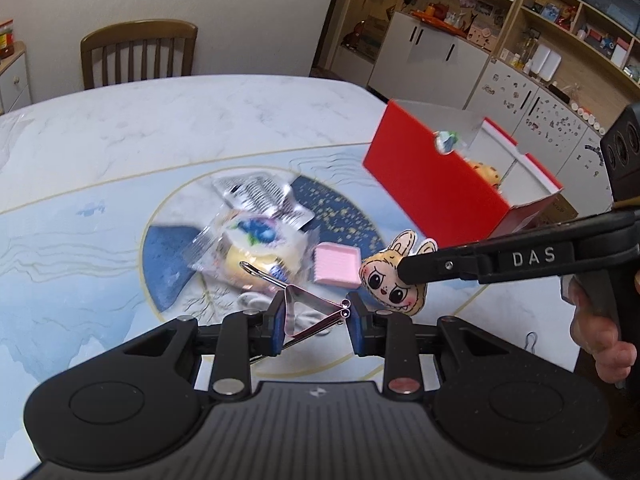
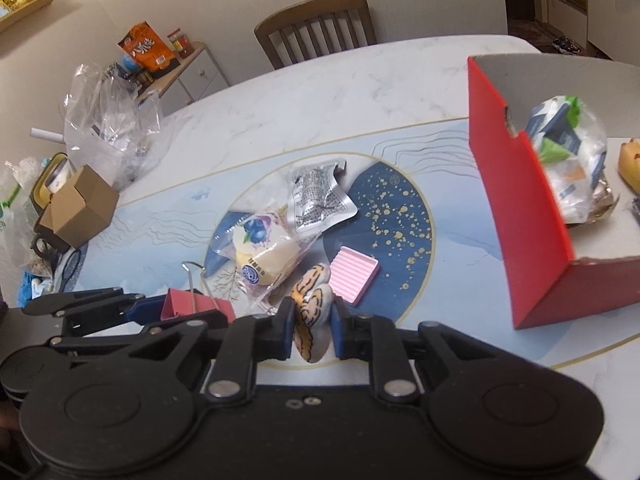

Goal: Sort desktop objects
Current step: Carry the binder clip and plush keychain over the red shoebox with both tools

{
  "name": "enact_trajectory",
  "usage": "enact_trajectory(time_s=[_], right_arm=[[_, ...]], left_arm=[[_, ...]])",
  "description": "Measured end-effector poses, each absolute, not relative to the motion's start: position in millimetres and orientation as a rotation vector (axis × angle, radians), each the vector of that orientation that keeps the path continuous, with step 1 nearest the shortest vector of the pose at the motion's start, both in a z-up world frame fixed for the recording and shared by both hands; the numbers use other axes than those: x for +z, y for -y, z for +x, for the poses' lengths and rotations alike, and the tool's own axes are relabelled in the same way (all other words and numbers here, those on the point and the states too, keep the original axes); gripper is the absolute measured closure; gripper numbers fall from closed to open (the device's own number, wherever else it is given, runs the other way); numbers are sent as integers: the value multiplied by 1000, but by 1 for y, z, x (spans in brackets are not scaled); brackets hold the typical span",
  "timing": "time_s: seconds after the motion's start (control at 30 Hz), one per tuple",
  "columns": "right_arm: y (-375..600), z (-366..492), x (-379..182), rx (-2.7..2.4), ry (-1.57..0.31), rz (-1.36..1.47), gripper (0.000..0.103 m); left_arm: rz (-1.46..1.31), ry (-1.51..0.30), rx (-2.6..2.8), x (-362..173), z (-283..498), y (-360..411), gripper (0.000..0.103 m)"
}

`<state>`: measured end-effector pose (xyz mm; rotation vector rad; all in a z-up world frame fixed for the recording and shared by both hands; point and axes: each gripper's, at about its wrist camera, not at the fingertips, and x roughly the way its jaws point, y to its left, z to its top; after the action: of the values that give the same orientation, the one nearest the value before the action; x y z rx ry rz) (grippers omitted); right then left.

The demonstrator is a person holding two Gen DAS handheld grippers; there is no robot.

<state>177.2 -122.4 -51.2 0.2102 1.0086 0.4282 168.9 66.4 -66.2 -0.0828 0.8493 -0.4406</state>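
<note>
Clutching a pink binder clip (image 1: 308,312), the left gripper (image 1: 316,316) waits; right gripper (image 2: 312,320) pinches the plush charm (image 2: 312,312), probably headed into the red box (image 2: 520,216) near the desk's right edge.

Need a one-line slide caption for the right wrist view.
Right gripper shut on plush toy above snack packets, red box at right.

blurred: wrapped bun (image 1: 256,248) | cut off: red box (image 2: 532,216) right side
</note>
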Motion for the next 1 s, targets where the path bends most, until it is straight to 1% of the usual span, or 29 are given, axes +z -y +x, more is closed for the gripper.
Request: enact_trajectory(time_s=[0.6, 1.0], right_arm=[[197, 157, 15, 368, -844, 239, 85], [269, 163, 29, 282, -794, 248, 85]], left_arm=[[-25, -749, -562, -9, 176, -3, 74], [13, -713, -629, 12, 185, 61, 74]])
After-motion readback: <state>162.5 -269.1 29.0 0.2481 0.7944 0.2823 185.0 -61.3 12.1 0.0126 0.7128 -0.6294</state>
